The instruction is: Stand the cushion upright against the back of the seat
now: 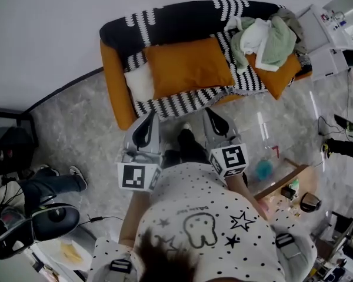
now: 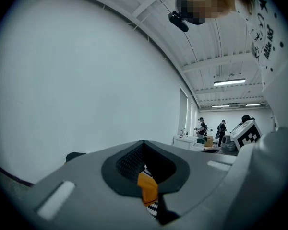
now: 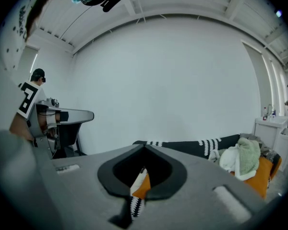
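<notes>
Item: orange rectangular fabric cushion [image 1: 188, 66]. Loc.: lying flat, face up, on seat of orange sofa [image 1: 115, 90], which is draped w/ black-and-white striped knitted throw [image 1: 182, 19]. Far long edge is at foot of backrest; not yet upright. Neighbours: small white pillow [image 1: 140, 82] just beside its left edge; heap of pale green and white cloth [image 1: 263, 40] at right end of seat, apart from it; second orange cushion [image 1: 280, 75] partly under that heap, poking over seat front. Tools: left hand-held gripper [image 1: 152, 117] & right hand-held gripper [image 1: 207, 111], each w/ jaws together, nothing between them. Both are held side by side over grey marbled floor [image 1: 76, 128], tips aimed at sofa front. Prob. reason for pairing: one tool per cushion end, so both near corners can be taken & tipped up evenly. Rel. position: cushion lies ahead of both tips, beyond seat's front edge, near but no contact. Left tip lines up w/ its left part, right tip w/ its right part. Est. stage: approach; jaws must part before any grip.
</notes>
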The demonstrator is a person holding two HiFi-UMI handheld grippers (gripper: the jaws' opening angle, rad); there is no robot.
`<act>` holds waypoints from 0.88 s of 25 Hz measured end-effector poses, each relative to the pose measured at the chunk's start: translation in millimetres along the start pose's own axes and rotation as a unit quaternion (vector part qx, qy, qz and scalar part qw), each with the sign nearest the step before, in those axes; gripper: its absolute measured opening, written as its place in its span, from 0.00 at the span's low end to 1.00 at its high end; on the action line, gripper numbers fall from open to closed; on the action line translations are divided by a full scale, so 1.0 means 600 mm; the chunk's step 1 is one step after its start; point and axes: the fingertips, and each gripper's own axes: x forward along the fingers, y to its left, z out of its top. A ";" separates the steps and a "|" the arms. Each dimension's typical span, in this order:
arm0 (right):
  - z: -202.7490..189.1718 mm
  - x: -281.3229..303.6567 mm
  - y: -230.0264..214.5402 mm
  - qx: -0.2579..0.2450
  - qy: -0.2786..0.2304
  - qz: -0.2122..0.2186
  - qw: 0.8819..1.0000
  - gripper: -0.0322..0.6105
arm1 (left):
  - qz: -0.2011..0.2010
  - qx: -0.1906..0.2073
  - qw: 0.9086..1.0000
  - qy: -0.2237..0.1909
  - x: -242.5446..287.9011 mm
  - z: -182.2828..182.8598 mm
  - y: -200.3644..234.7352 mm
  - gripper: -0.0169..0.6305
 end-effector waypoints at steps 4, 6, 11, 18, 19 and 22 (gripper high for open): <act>0.015 0.033 -0.023 -0.006 -0.002 0.007 1.000 0.05 | 0.005 -0.002 1.000 -0.002 0.032 0.004 0.012 0.02; 0.020 0.045 -0.035 -0.007 -0.002 0.008 1.000 0.05 | 0.007 -0.003 1.000 -0.004 0.047 0.004 0.016 0.02; 0.023 0.068 -0.068 -0.007 0.002 0.012 1.000 0.05 | 0.010 -0.005 1.000 -0.005 0.085 0.005 0.014 0.02; 0.032 0.092 -0.107 -0.008 0.000 0.018 1.000 0.05 | 0.011 0.005 1.000 -0.008 0.134 0.010 0.012 0.02; 0.032 0.095 -0.113 -0.007 0.000 0.019 1.000 0.05 | 0.011 0.007 1.000 -0.009 0.140 0.010 0.010 0.02; 0.036 0.103 -0.129 -0.007 -0.003 0.025 1.000 0.05 | 0.017 0.010 1.000 -0.008 0.154 0.011 0.006 0.02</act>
